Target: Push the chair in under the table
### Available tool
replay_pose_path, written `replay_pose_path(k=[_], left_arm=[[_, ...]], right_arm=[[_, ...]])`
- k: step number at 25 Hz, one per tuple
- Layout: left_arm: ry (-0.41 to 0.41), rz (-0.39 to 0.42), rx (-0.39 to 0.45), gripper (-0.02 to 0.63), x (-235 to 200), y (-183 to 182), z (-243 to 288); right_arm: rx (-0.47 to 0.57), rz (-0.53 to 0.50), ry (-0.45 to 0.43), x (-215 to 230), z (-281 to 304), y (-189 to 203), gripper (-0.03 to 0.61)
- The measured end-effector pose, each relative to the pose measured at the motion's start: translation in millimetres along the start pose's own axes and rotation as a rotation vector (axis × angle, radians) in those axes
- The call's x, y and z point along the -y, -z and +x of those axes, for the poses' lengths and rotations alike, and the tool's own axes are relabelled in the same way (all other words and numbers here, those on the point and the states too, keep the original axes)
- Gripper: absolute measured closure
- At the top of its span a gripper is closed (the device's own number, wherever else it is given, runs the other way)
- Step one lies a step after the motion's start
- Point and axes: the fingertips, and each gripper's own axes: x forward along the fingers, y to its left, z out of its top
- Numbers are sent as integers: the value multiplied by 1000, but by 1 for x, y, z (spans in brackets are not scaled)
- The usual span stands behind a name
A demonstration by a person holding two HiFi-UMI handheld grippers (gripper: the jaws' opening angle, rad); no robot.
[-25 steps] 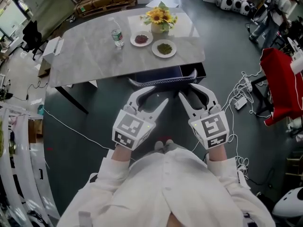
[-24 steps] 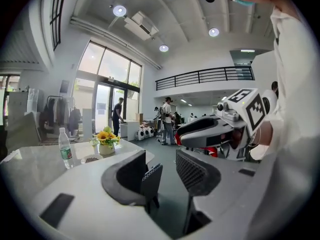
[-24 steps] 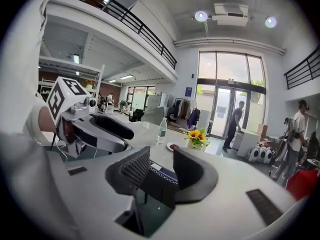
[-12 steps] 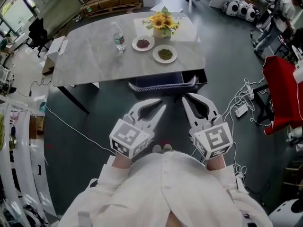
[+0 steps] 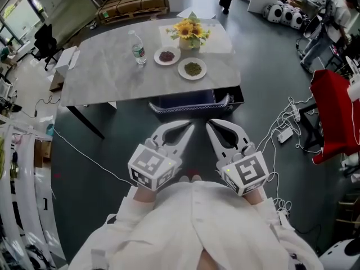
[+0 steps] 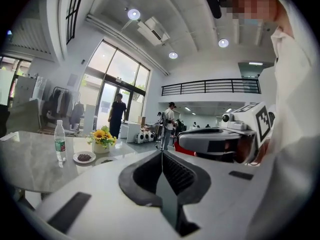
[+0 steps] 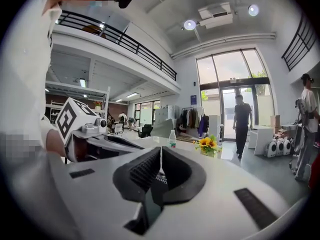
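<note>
The chair [image 5: 190, 104], with a dark blue seat and a grey mesh back, sits mostly under the near edge of the grey marble table [image 5: 107, 75]; only its back and arm ends stick out. My left gripper [image 5: 190, 127] and right gripper [image 5: 209, 124] hover side by side just short of the chair back, without touching it. Both have just been closing, and their jaws now meet with nothing between them. The left gripper view shows its black pads [image 6: 175, 171] pressed together, and so does the right gripper view for its pads [image 7: 145, 171].
A water bottle [image 5: 139, 40], a sunflower vase [image 5: 190, 31] and two small plates [image 5: 167, 56] [image 5: 192, 68] stand on the table. Cables and a power strip [image 5: 286, 129] lie on the floor at right, beside a red seat [image 5: 332, 111]. People stand far behind the table.
Both grippers' jaws went from wide open to shut, with nothing caught in them. Both hands drew slightly closer together in front of the chair back.
</note>
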Motion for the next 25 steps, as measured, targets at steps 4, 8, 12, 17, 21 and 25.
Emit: replay_pose_path(k=[4, 8, 12, 17, 21, 25], left_arm=[[6, 38, -31, 598, 4, 8, 4], [9, 69, -52, 600, 7, 10, 5], [13, 43, -41, 600, 6, 8, 4], [7, 49, -68, 600, 4, 15, 2], [7, 45, -79, 600, 5, 18, 0], [26, 20, -66, 600, 9, 16, -2]], right_arm=[[-8, 14, 20, 8, -3, 4, 541], [-21, 18, 33, 15, -6, 9, 541], [-49, 7, 40, 15, -6, 15, 541], [-56, -2, 41, 13, -6, 17, 541], [-58, -4, 36, 9, -6, 17, 543], [-40, -11, 43, 8, -8, 13, 543]])
